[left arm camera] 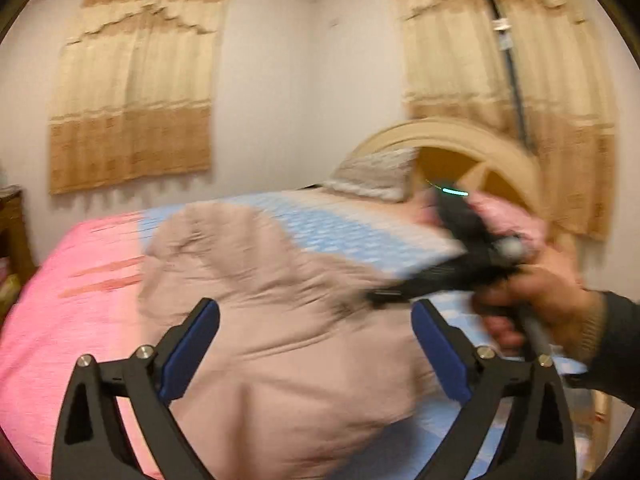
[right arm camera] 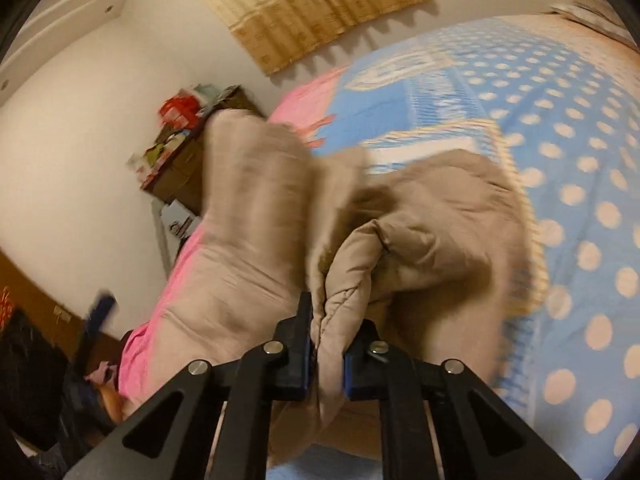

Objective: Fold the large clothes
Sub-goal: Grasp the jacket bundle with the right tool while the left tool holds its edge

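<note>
My left claw (left arm camera: 316,344) has its jaws spread wide, nothing between the blue pads (left arm camera: 194,350); the beige quilted garment (left arm camera: 280,320) lies beyond and below them, not touched as far as I can see. My right claw (right arm camera: 327,354) is clamped tight on a thick stitched edge of that same garment (right arm camera: 420,232), the fabric bunched up between the pads and rising out of the grip in a rounded fold. In the left view my right hand (left arm camera: 536,300) shows at the right edge, wrapped round the claw's handle, blurred, just beside the garment's near right side. The garment sits on the bed (right arm camera: 580,200), spread over the blue dotted sheet and partly over the pink cover (left arm camera: 60,300), well short of the pillow (left arm camera: 376,178) and headboard (left arm camera: 472,140). Progress, my read: early to middle. The piece is heaped and rumpled, one part lifted or doubled back on the left side in the right view, no flat squared shape, no clean fold line visible. Can't tell which part I hold, hem or sleeve or collar, too blurred. Left to do, likely: get a second corner into the free left claw, pull the cloth out flat, then bring edges over to make the folds and settle it in a tidy stack. Risk: padded fabric is bulky and could slip out.
</note>
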